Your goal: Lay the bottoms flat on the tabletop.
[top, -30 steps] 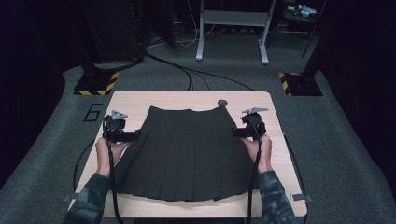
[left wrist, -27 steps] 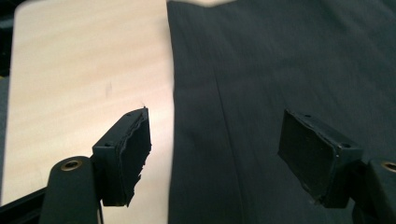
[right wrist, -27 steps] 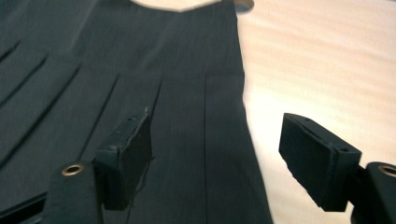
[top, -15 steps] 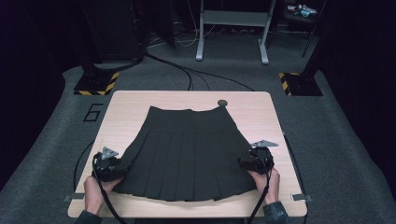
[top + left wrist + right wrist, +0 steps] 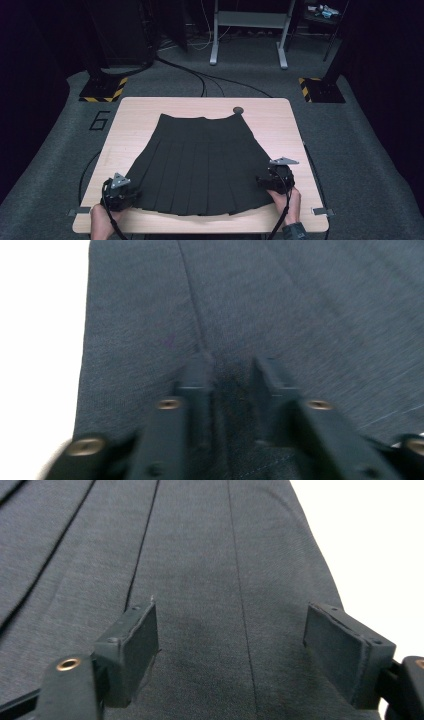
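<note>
My left gripper looks pinched on the black pleated skirt's near-left hem corner, though that view is blurred. My right gripper hovers wide apart over the right corner, gripping nothing.

Skirt spreads over the table's middle, flat, nothing standing on it. Bare wood runs open along the 9 o'clock and 3 o'clock edges and across the far strip at 12. One small dark disc sits at 12, just past the waistband. Left gripper at 7 and right gripper at 5 occupy the hem corners.
</note>
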The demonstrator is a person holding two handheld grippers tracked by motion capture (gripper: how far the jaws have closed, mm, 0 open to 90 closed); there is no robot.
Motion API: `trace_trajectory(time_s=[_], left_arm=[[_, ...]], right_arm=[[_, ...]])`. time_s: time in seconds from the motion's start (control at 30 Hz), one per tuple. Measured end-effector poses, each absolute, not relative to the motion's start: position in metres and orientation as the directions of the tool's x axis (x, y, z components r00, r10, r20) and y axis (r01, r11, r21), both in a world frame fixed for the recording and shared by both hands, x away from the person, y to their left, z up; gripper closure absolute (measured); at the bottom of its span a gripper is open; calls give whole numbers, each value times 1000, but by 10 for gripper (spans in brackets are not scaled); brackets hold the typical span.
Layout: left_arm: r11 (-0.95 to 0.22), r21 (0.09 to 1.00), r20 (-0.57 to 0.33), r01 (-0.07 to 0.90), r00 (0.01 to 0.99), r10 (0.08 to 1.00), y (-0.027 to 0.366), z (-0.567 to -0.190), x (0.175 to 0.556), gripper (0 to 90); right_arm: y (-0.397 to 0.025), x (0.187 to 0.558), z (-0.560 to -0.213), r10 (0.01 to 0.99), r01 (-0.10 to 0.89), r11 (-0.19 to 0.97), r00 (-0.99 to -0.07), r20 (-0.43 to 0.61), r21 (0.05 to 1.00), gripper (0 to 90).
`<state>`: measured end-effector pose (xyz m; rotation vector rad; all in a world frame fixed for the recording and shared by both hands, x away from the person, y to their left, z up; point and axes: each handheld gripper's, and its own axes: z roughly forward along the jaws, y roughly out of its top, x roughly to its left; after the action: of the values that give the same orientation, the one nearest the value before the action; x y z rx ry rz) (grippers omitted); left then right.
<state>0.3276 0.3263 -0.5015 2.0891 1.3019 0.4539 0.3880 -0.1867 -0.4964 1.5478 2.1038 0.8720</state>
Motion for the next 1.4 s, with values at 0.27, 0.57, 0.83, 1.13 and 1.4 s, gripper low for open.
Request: trace_trajectory(time_s=[0.27, 0.57, 0.83, 1.13, 1.4], left_arm=[[-249, 721, -25, 647, 383, 923, 333, -481, 337, 145], [-264, 689, -33, 675, 394, 919, 328, -491, 346, 0], [-272, 641, -40, 717, 386, 922, 323, -516, 351, 0], [-268, 671, -19, 692, 377, 926, 321, -526, 345, 0], [-281, 658, -15, 698, 386, 922, 321, -525, 349, 0]], right_arm=[[-187, 380, -484, 933, 672, 227, -358, 41, 705, 90], [-183, 369, -489, 926, 682, 249, -377, 38, 687, 0], [-181, 369, -511, 929, 722, 270, -369, 25, 637, 0], [-181, 365, -522, 936, 722, 259, -352, 17, 642, 0], [-181, 369, -520, 935, 732, 268, -354, 14, 626, 0]])
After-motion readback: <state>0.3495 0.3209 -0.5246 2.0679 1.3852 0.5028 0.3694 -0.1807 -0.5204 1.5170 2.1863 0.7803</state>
